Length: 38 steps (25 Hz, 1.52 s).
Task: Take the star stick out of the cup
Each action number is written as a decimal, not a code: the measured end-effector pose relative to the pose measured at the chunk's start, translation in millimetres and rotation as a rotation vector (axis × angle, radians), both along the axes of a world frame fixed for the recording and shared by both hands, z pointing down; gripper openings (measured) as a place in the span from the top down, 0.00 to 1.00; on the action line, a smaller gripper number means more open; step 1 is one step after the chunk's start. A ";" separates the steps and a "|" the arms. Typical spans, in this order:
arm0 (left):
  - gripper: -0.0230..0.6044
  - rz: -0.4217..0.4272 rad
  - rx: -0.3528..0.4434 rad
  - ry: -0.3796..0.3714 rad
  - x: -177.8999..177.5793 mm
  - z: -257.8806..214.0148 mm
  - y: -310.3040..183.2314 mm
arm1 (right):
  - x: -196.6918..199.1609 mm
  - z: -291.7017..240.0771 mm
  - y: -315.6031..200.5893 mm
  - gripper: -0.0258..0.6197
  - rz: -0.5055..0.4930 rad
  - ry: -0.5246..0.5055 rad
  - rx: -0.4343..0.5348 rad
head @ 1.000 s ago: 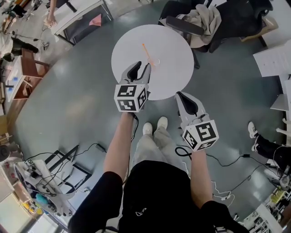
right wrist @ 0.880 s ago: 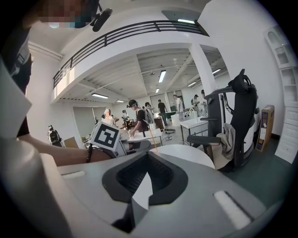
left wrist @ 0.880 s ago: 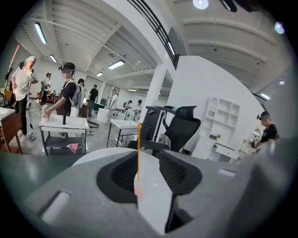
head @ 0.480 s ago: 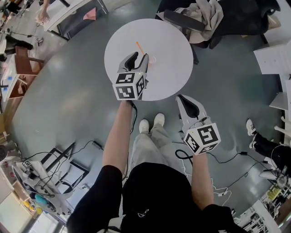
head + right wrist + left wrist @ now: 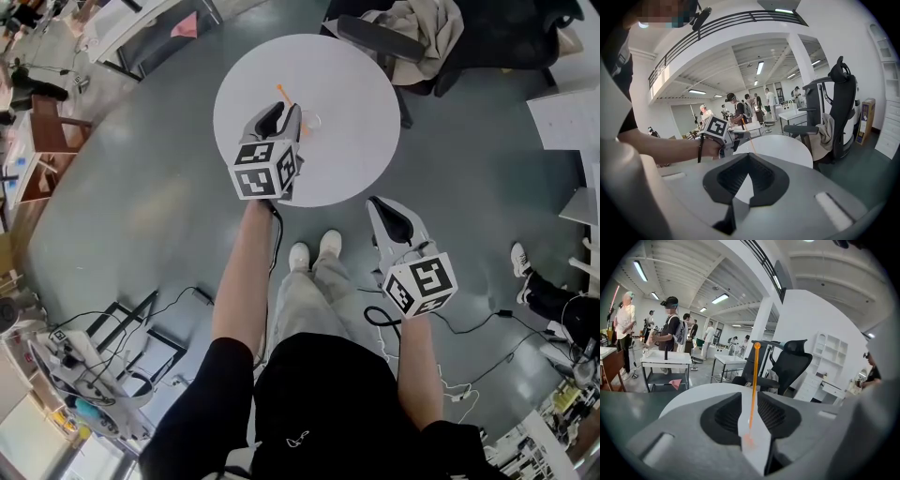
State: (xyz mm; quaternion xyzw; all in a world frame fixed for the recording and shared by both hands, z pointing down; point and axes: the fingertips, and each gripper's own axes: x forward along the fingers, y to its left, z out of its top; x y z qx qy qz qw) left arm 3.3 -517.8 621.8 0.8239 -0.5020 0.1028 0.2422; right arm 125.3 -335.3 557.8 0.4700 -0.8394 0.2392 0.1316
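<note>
A thin orange star stick leans out of a small clear cup on the round white worktop. The left claw, tilted down, has just been narrowing, jaws slightly apart either side of the stick. The right claw hangs nearer, off the worktop, tips together, empty.

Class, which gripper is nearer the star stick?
Left. The left gripper has the star stick between its jaws, which have just been closing; the right gripper hangs off the table's edge.
</note>
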 end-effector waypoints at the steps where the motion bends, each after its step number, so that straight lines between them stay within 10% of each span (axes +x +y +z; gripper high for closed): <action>1: 0.79 0.006 0.002 0.003 0.2 -0.4 -0.3 | 1.4 0.2 0.1 0.95 0.005 -0.002 -0.001; 16: 0.93 0.034 0.047 0.058 -1.7 -44.8 3.4 | 9.4 -10.4 8.2 0.95 0.058 -0.028 0.015; 38: 0.93 0.133 0.338 -0.038 -24.4 -220.2 78.5 | -43.8 -102.4 -12.2 0.95 -0.002 -0.090 0.208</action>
